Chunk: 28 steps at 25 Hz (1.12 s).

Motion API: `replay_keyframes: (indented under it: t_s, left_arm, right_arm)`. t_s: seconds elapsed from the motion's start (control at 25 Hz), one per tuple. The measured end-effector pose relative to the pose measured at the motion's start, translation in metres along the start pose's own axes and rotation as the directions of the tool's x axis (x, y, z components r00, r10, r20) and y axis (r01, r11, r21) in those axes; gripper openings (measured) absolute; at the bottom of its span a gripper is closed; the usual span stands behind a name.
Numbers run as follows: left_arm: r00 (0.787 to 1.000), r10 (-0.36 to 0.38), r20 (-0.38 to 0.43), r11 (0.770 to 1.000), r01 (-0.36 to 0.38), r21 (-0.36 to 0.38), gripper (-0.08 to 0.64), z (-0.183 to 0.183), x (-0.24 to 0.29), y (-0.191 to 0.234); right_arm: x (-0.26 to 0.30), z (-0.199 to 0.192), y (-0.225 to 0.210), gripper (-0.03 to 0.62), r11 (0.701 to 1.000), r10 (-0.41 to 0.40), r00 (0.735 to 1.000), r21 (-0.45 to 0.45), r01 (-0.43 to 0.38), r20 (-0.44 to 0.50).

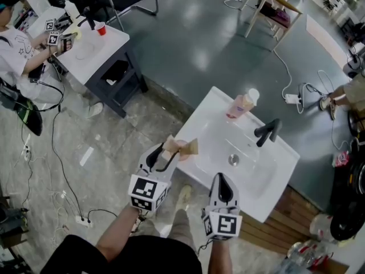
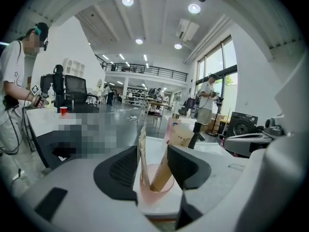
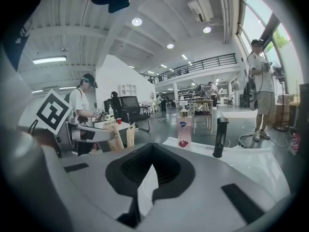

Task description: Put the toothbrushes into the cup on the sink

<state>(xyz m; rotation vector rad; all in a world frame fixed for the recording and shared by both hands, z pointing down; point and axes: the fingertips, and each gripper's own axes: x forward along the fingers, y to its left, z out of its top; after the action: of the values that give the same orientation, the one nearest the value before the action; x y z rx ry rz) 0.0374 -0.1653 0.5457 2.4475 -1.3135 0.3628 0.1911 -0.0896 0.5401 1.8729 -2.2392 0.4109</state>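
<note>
**Inspector:** Progress on the task?

**Assessor:** Two boxed toothbrushes [image 2: 163,170] stand leaning in the pink cup [image 2: 155,186] at the near-left corner of the sink [image 1: 217,124]. No toothbrush is seen lying loose, so I judge the task done or nearly so.

**Inspector:** The tongs?

**Assessor:** The left gripper [image 1: 165,154] has its jaws spread wide on either side of the boxes, not pressing them. The right gripper [image 1: 221,180] has its jaws closed together and is empty.

**Inspector:** Count?

**Assessor:** One cup, two toothbrushes, one soap bottle [image 1: 242,105], one faucet [image 1: 267,132].

Basin [image 1: 242,153] free; faucet [image 1: 267,132], soap bottle [image 1: 242,104] behind; cup [image 2: 155,190] with toothbrushes [image 2: 164,170] at left corner
</note>
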Motion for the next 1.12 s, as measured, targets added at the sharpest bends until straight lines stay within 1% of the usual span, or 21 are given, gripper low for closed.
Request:
replay_keyframes:
  t_s: [0.28, 0.56, 0.8, 1.12]
  left_arm:
    - [0.999, -0.012, 0.051, 0.999, 0.011, 0.03, 0.181, 0.024, -0.028, -0.002]
    - [0.992, -0.072, 0.104, 0.995, 0.065, 0.071, 0.173, 0.051, -0.073, -0.015]
    - [0.978, -0.148, 0.146, 0.984, 0.13, 0.123, 0.16, 0.068, -0.12, -0.028]
    - [0.951, -0.243, 0.19, 0.961, 0.209, 0.18, 0.138, 0.079, -0.182, -0.044]
  right_arm:
    - [-0.015, 0.017, 0.01, -0.002, 1.0, -0.018, 0.999, -0.017, 0.019, 0.041]
    - [-0.044, 0.043, 0.031, -0.002, 0.998, -0.055, 0.994, -0.037, 0.059, 0.098]
    - [-0.08, 0.062, 0.056, -0.002, 0.993, -0.101, 0.983, -0.049, 0.11, 0.153]
    - [-0.134, 0.07, 0.091, -0.002, 0.981, -0.175, 0.963, -0.052, 0.189, 0.203]
